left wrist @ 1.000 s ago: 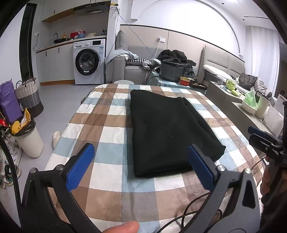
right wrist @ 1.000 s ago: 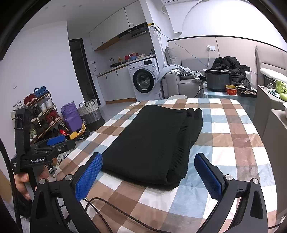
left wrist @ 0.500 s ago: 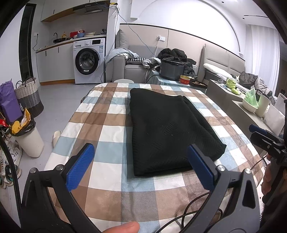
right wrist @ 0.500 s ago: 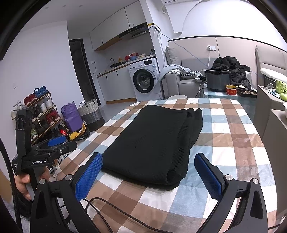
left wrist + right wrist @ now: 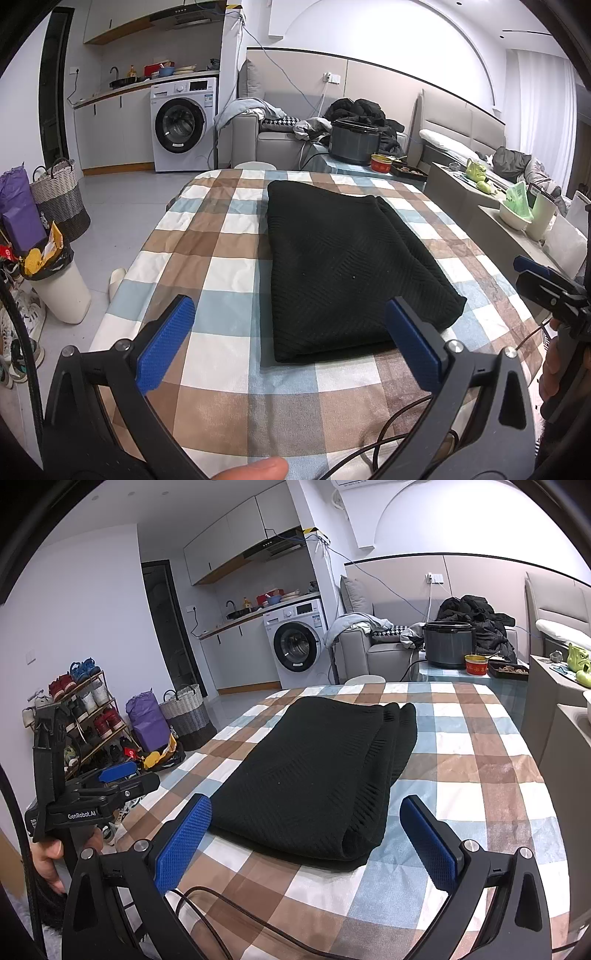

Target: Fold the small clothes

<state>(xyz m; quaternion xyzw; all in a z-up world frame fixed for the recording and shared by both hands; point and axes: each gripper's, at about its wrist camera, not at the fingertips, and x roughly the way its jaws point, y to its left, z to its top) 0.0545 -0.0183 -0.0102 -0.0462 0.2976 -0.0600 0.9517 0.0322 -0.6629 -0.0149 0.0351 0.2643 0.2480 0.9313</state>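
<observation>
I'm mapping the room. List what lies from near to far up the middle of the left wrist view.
Left claw → black folded garment on the checked cloth → grey cooker → black clothes pile.

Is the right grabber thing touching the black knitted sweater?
Apart. In the right wrist view, the open right hand-held gripper hovers short of the folded black knitted sweater, with checked tablecloth visible between them.
</observation>
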